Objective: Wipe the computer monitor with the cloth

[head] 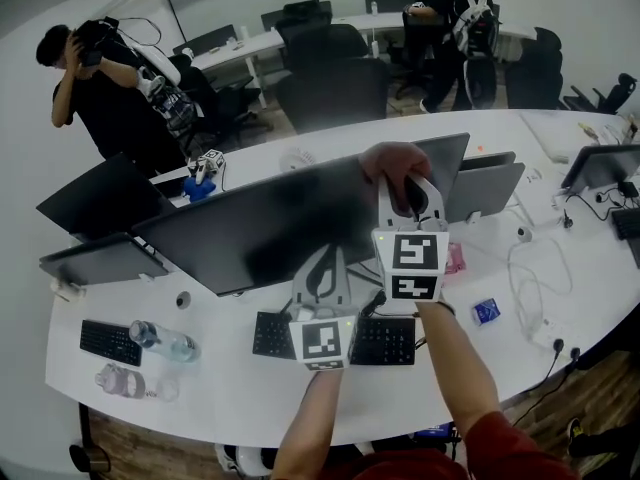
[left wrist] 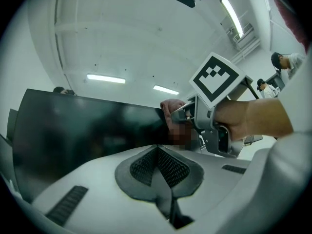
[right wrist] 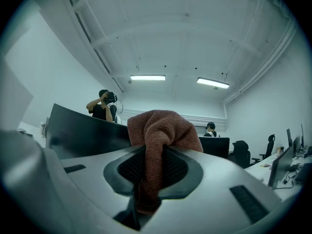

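left claw [left wrist: 157, 150]: jaws pressed together with nothing between them; it points at the dark screen, low and near the middle; whether the tips touch the glass cannot be told.
right claw [right wrist: 147, 177]: jaws clamped on the cloth, held higher than the left one and up at the screen's top edge.
cloth [right wrist: 162, 125]: reddish-brown and knitted-looking; a fold is pinched between the right jaws and the rest bunches in a lump above the tips. in the head view the lump sits on the top edge of the monitor, toward its right end.
monitor [head: 265, 226]: wide, dark, switched off, standing on the bench and angled across it, its right end further from the person.
bench [head: 230, 393]: long, white and curved.
keyboard [head: 385, 341]: black, lying on the bench below the monitor, partly under both marker cubes.
second keyboard [head: 110, 341]: smaller, black, well to the left.
water bottles [head: 163, 341]: two clear ones lying on their sides, near the second keyboard.
other screens [head: 488, 183]: grey backs just right of the monitor.
background: a person in black [head: 108, 93] with hands raised to the head; another [head: 458, 13] by the far desks.
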### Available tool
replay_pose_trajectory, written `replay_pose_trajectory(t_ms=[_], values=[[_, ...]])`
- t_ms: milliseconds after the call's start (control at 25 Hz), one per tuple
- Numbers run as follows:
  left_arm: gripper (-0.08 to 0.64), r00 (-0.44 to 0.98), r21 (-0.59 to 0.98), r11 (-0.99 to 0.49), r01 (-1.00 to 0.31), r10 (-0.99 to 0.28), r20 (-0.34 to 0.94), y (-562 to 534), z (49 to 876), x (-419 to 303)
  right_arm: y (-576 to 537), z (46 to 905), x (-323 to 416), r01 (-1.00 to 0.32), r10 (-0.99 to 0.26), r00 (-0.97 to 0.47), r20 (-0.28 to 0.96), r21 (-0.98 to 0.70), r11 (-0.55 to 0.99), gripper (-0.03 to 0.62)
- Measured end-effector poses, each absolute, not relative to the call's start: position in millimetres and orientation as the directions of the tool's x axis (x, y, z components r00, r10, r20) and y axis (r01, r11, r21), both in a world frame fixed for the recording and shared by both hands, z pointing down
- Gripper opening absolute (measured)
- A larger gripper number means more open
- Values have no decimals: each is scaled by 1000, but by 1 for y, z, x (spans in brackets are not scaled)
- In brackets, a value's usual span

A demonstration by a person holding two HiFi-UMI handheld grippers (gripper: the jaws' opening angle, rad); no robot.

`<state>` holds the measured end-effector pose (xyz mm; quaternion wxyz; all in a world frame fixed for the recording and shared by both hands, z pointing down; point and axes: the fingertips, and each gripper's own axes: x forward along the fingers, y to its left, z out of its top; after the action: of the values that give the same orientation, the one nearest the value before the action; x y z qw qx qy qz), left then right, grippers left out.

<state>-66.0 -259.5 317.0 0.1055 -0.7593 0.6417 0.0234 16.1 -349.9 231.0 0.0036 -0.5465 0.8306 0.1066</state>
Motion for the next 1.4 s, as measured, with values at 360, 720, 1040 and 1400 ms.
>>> replay_pose_trajectory(t_ms=[360,720,1040,1400], values=[[28,218,-135,-197,-971,-962,-164,-279,321,-23,-372,229,72,-931,-930,-346,-126,173,323,83],[28,267,-144,-246,-958,-953,-145,-296,333,11,-388,232,110,-947,-946,-297,-128,168,275,83],[28,293,-156,-271,-950,-947,-136,-305,334,29,-400,234,138,-953,-954,-273,-122,167,251,83],[28,309,-159,-288,-944,-943,-125,-311,339,39,-404,239,144,-952,-952,-275,-133,174,251,83]])
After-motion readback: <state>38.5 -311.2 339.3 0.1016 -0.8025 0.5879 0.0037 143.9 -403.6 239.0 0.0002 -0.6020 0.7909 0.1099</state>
